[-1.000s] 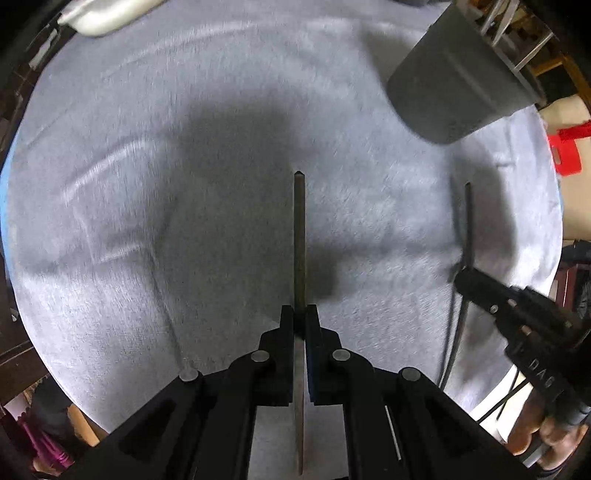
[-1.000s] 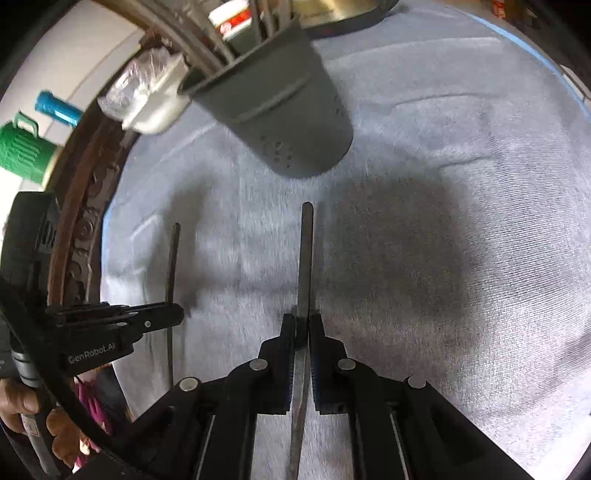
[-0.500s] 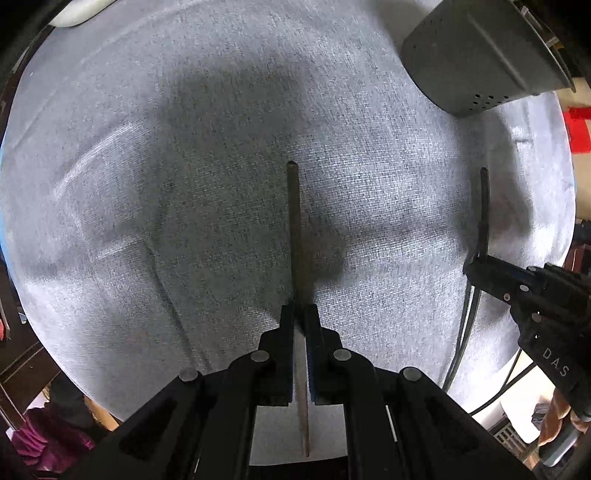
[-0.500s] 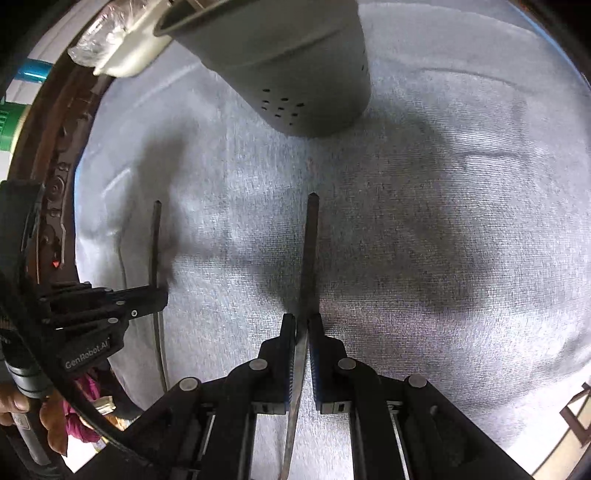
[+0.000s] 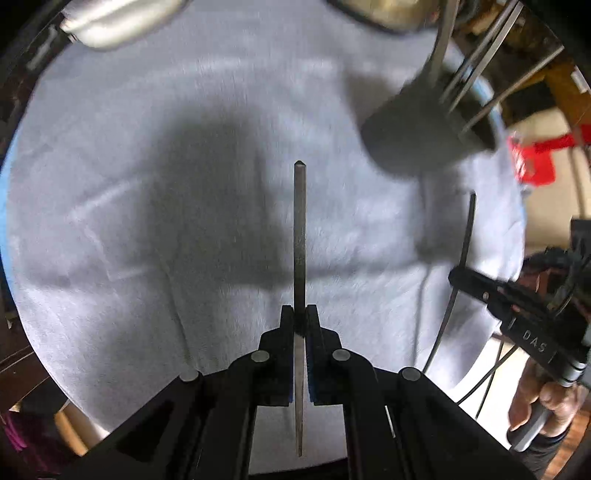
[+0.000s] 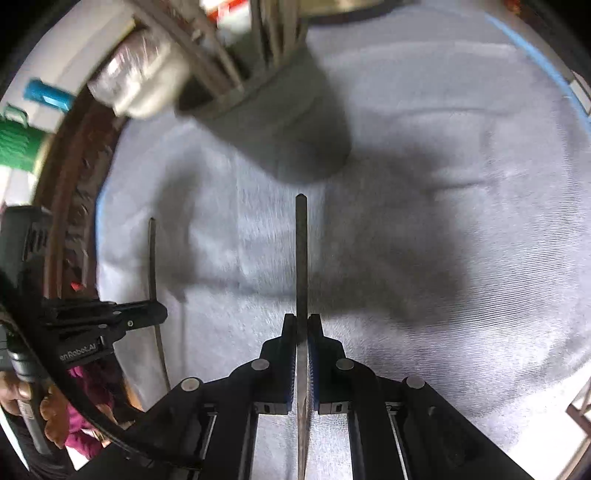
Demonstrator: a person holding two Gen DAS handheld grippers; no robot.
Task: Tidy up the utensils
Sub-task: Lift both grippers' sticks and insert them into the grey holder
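Note:
My left gripper is shut on a thin dark metal utensil, seen edge-on, its tip pointing away over the grey cloth. My right gripper is shut on a similar thin dark utensil. A grey utensil holder with several metal utensils standing in it is at the upper right in the left wrist view and ahead of my right gripper. Each gripper shows in the other's view: the right one with its utensil, the left one with its utensil.
A grey cloth covers the round table. A pale object lies at the far left edge. A wrapped white item sits beside the holder. Red items are off the table at right; green and blue items at left.
Both grippers tilted up and back: the holder's open top and the utensils in it have come back into view. Both keep hold of their utensils.

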